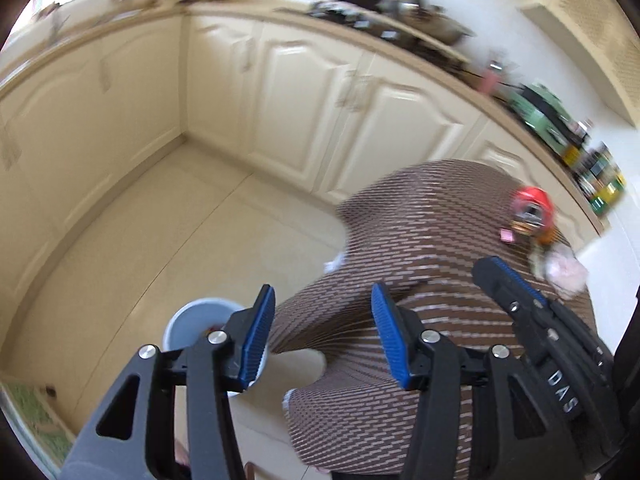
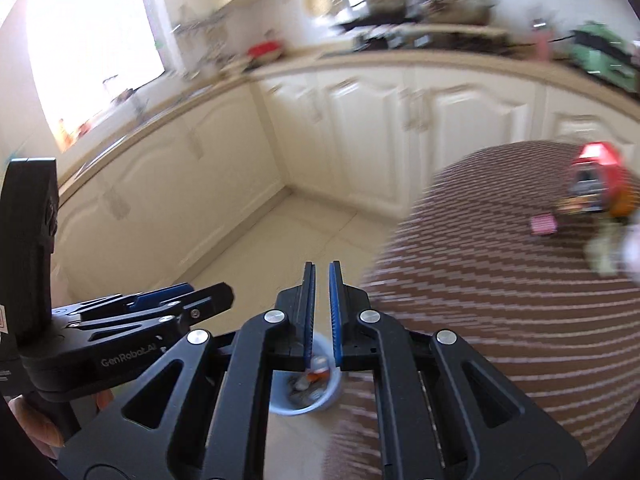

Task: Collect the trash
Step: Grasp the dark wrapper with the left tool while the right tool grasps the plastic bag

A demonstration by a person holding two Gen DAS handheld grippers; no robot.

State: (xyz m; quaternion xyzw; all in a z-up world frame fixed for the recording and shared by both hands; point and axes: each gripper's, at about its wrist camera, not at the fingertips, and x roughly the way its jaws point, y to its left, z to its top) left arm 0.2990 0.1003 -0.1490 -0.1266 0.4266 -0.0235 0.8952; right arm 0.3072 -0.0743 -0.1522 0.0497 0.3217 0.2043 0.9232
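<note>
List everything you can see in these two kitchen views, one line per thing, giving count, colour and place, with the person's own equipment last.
Round table with brown striped cloth: one, brown, right of centre.
Small round bin: one, pale blue-grey, on the floor by the table, scraps inside.
Pile of trash on the table: one cluster, red, orange, pink, white, at the far table edge; blurred.
Panelled cabinets: one run, cream, along the walls.
Countertop clutter: several, dark pots, green box, blurred.
Tiled floor: cream.
Left gripper: one, black with blue pads, jaws open, empty.
Right gripper: one, black and blue, jaws shut.
</note>
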